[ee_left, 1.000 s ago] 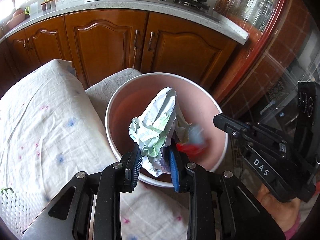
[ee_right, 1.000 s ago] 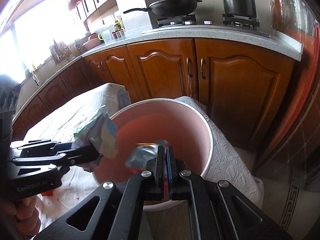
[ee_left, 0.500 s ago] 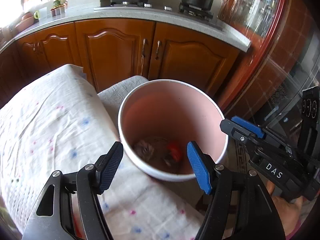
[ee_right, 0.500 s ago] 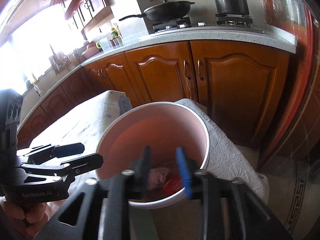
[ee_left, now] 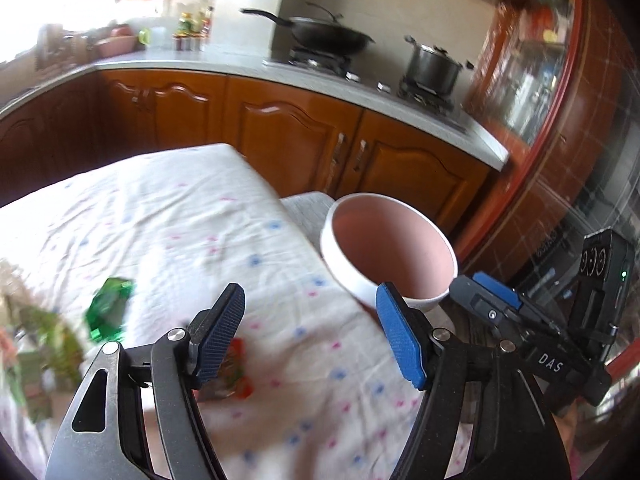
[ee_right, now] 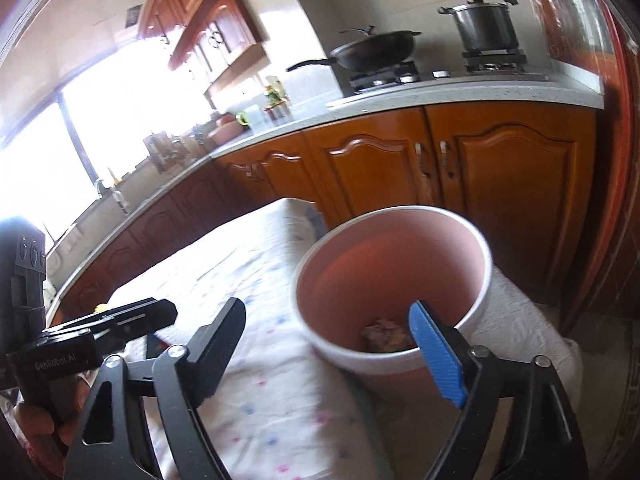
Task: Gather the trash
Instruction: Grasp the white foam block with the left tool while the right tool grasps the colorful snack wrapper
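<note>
The pink bin (ee_left: 400,240) with a white rim stands beside the cloth-covered table (ee_left: 168,232). Crumpled trash (ee_right: 384,332) lies at its bottom. My left gripper (ee_left: 310,292) hangs over the table, left of the bin; its jaws are opening with nothing between them. A green wrapper (ee_left: 108,308) lies to its left. A red wrapper (ee_left: 236,372) sits partly behind its left finger. My right gripper (ee_right: 326,308) hovers at the bin's near rim, jaws opening and empty. Each gripper shows in the other's view: the right gripper (ee_left: 468,284) and the left gripper (ee_right: 160,316).
Wooden cabinets (ee_right: 500,184) under a grey counter run behind the bin, with a wok (ee_left: 328,36) and a pot (ee_left: 432,68) on the stove. More blurred litter (ee_left: 36,360) lies at the table's left edge. A red-framed glass door (ee_left: 552,92) stands at the right.
Both grippers opened and let go: the crumpled paper and the small wrapper now lie in the bin. The left gripper swung left over the table; the right one drew back a little.
</note>
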`<state>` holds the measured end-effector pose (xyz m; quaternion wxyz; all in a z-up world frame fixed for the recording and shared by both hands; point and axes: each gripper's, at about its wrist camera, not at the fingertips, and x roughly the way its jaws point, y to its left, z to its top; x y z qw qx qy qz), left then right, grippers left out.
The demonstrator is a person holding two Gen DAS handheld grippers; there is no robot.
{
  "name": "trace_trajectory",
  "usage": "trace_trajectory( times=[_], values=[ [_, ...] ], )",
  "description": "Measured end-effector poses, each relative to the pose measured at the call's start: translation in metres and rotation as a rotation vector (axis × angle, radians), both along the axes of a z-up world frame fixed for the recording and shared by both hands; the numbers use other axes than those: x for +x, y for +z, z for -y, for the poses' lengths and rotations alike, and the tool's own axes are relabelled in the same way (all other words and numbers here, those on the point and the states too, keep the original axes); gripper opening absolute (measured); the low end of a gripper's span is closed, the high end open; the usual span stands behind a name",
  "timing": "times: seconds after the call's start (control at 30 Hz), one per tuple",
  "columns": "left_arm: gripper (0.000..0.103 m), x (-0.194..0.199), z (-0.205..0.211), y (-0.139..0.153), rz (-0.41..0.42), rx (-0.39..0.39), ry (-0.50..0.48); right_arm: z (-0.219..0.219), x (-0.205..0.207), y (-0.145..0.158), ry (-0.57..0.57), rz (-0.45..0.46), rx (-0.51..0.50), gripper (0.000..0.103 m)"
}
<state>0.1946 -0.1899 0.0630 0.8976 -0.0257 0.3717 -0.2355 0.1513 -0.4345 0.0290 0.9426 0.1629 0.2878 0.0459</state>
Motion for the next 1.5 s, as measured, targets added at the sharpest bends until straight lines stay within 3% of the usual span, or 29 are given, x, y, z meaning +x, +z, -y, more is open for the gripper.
trace_trajectory(
  times=[0.53, 1.1, 1.5],
  values=[
    [0.072, -0.038, -0.108, -0.013, -0.008, -0.042, 0.155, -0.073, -0.016, -0.016, 0.129, -0.012, 0.015, 0.089],
    [0.075, -0.046, -0.132, -0.055, -0.099, -0.035, 0.137, -0.121, 0.002, -0.040, 0.240, -0.075, 0.008, 0.088],
    [0.075, -0.028, -0.123, -0.070, -0.134, -0.038, 0.112, -0.161, 0.031, -0.069, 0.382, -0.173, -0.143, 0.065]
  ],
)
